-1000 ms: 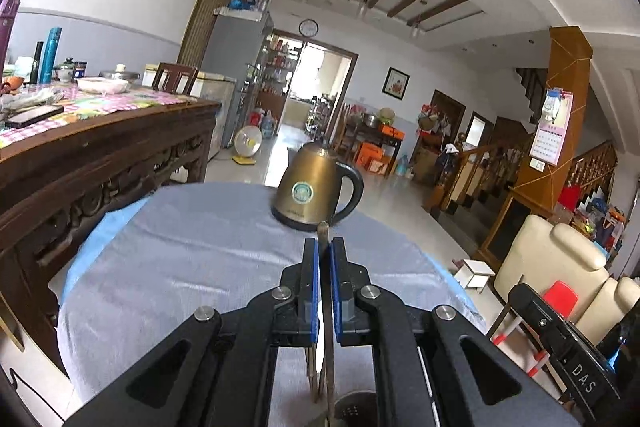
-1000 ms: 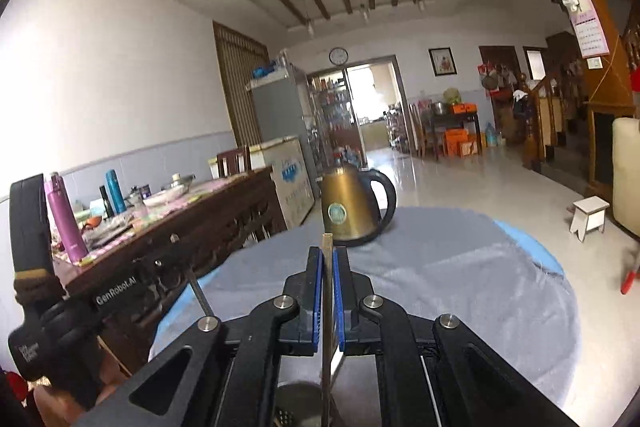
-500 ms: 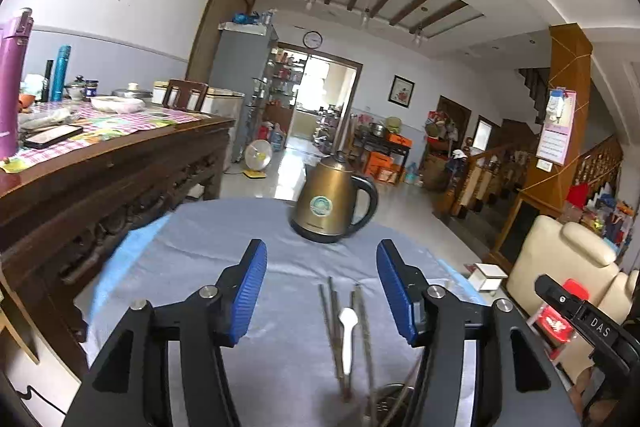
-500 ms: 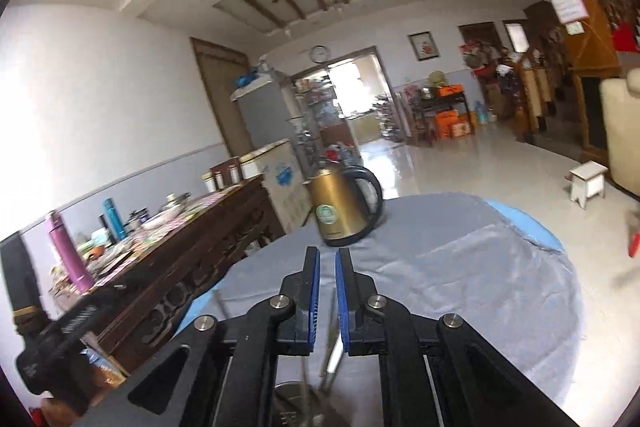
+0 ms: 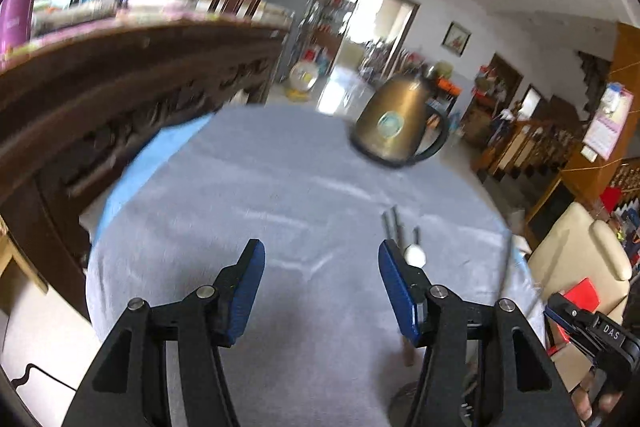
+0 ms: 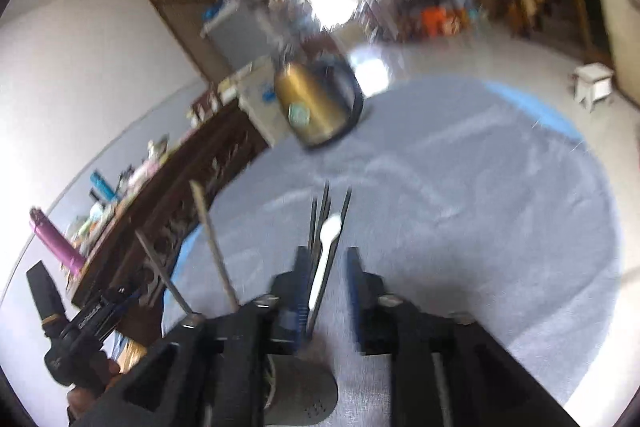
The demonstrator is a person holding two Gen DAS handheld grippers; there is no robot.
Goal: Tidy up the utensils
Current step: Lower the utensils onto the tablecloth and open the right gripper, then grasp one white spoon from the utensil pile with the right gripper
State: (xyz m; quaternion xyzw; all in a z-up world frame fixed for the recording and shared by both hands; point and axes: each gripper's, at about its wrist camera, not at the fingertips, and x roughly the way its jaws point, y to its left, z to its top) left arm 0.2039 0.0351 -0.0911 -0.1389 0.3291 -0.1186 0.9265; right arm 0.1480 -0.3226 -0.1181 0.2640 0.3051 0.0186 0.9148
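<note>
My left gripper is open wide and empty above the grey tablecloth. To its right, utensil tips stand up: dark chopsticks and a white spoon, rising from a metal holder partly hidden behind the right finger. In the right wrist view my right gripper is open, and the white spoon and dark chopsticks stand between its fingers in the perforated metal holder. Two more sticks lean out to the left. The view is blurred.
A gold kettle stands at the table's far side, also in the right wrist view. A dark carved wooden sideboard with bottles runs along the left. A cream armchair is on the right.
Both grippers have opened and let go of their utensils, which now stand in the holder. The left gripper has swung left and tilted down; the right view has tilted too.
</note>
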